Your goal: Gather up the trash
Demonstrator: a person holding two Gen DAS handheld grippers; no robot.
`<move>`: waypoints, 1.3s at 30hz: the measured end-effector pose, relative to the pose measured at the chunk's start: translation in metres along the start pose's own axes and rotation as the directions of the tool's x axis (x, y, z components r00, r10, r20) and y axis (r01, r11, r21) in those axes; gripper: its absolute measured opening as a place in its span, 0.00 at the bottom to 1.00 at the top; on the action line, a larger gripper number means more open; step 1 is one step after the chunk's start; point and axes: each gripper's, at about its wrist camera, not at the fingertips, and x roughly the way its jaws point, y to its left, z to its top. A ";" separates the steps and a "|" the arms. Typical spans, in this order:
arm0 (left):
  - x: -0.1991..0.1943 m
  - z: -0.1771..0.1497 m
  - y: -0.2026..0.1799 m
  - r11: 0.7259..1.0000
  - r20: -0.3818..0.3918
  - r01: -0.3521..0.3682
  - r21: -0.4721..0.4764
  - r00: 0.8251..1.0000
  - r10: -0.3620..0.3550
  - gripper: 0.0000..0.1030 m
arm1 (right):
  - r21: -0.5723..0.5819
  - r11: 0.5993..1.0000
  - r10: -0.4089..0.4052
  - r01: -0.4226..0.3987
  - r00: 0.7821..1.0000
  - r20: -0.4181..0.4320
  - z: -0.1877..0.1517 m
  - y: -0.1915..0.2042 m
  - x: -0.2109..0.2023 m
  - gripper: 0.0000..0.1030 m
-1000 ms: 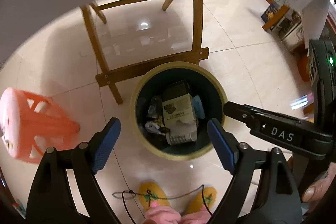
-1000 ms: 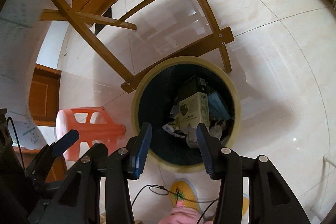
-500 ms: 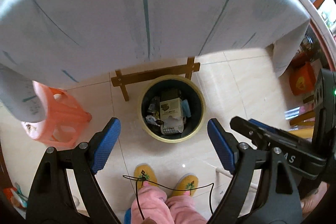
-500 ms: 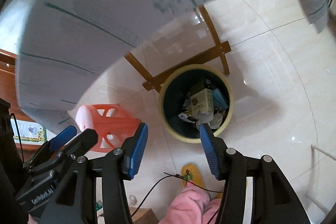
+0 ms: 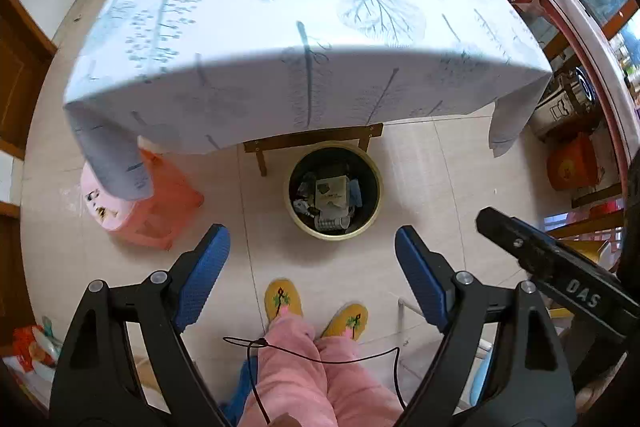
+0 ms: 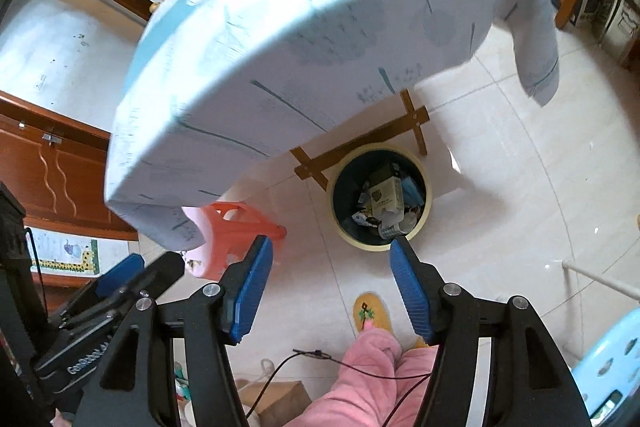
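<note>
We judge the trash collected: cartons and wrappers fill the bin [image 5: 335, 195] at twelve o'clock, beside the table [image 5: 304, 27], whose far top seems bare. Our left gripper [image 5: 312, 259] gapes empty; our right gripper [image 6: 331, 267] is opening, nothing between its jaws.

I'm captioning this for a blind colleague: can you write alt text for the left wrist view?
Seen from above, the open, empty left gripper frames a round trash bin full of boxes and wrappers on pale tiles. A table with a leaf-print cloth overhangs behind it, beside a pink stool.
</note>
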 end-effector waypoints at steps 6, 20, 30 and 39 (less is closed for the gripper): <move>-0.054 0.003 0.002 0.999 -0.019 -0.034 -0.019 0.999 0.034 0.80 | -0.048 0.999 0.001 0.000 0.999 0.035 -0.001 0.033 -0.062 0.60; -0.157 0.022 -0.012 0.998 0.123 -0.058 -0.012 0.991 0.059 0.80 | -0.174 0.983 -0.020 0.051 0.984 0.178 0.001 0.106 -0.177 0.60; -0.210 0.039 -0.016 0.996 0.234 -0.084 -0.013 0.969 0.085 0.80 | -0.211 0.975 -0.001 0.069 0.951 0.309 0.015 0.134 -0.238 0.63; -0.240 0.049 -0.028 0.995 0.318 -0.096 0.000 0.944 0.091 0.80 | -0.223 0.970 -0.005 0.101 0.919 0.395 0.016 0.147 -0.275 0.68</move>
